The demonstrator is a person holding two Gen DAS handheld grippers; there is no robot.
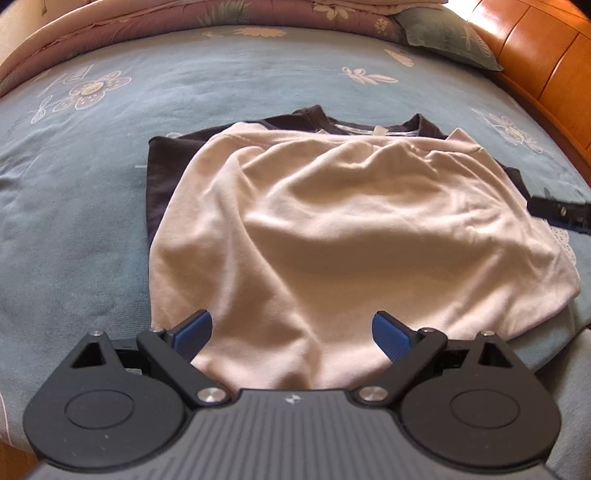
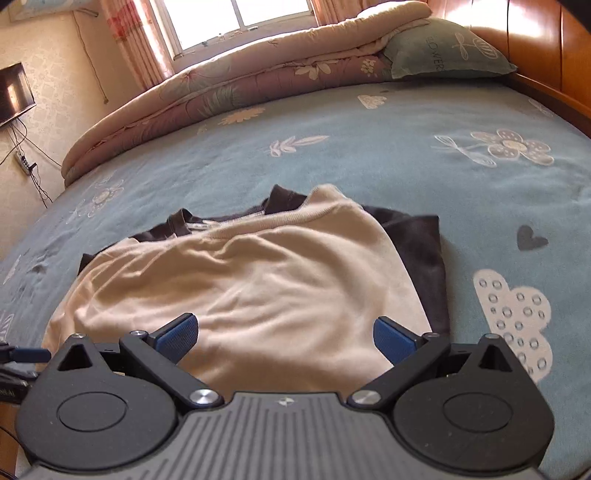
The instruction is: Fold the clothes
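Observation:
A cream shirt lies folded and wrinkled on top of a dark folded shirt on the bed. My left gripper hovers open over the cream shirt's near edge, blue pads wide apart, nothing held. Over the near right part of the same shirt my right gripper is open too. The right gripper's tip shows at the right edge of the left wrist view, and the left one's blue fingertip pokes in at the left edge of the right wrist view.
The blue flowered bedsheet spreads around the shirts. A rolled quilt and a green pillow lie at the far side. An orange wooden headboard runs along the right. A window is behind.

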